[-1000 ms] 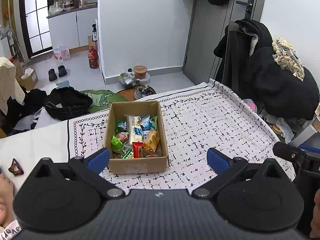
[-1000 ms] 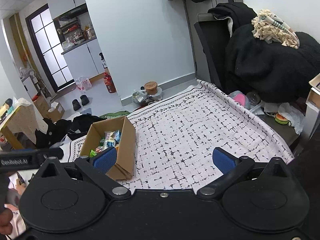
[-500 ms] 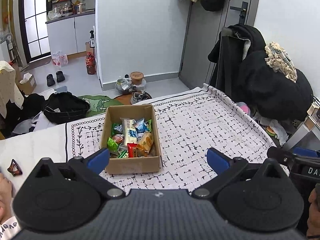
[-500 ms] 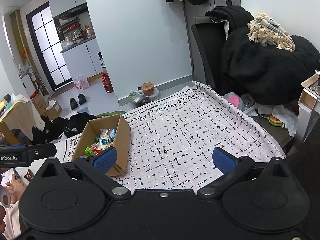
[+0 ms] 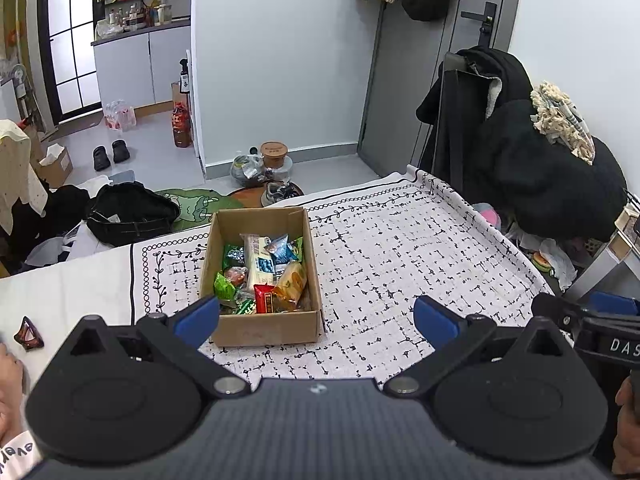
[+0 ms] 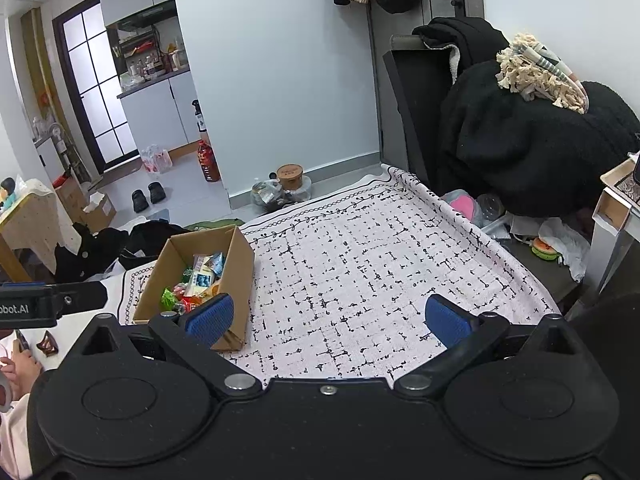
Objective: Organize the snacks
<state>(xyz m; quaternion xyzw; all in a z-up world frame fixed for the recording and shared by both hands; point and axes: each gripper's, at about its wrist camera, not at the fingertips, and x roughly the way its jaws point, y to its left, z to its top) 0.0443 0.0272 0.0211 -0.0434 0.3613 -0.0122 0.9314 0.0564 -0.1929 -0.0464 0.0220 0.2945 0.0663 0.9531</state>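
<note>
An open cardboard box (image 5: 262, 326) stands on the patterned white tablecloth (image 5: 400, 264). It holds several snack packets (image 5: 264, 270), among them green, blue, white, red and orange ones. The box also shows in the right wrist view (image 6: 240, 264), left of centre. My left gripper (image 5: 316, 318) is open and empty, held back from the box's near side. My right gripper (image 6: 326, 318) is open and empty, over the cloth to the right of the box. Each gripper's body shows at the edge of the other's view.
A small dark red-brown triangular object (image 5: 27, 334) lies on the table at the far left. A chair piled with black coats (image 5: 532, 168) stands at the right. Clothes, shoes and a black bag (image 5: 128, 212) lie on the floor beyond the table's far edge.
Both grippers have pulled back and risen a little, so the box looks smaller and farther. Both stayed open and empty.
</note>
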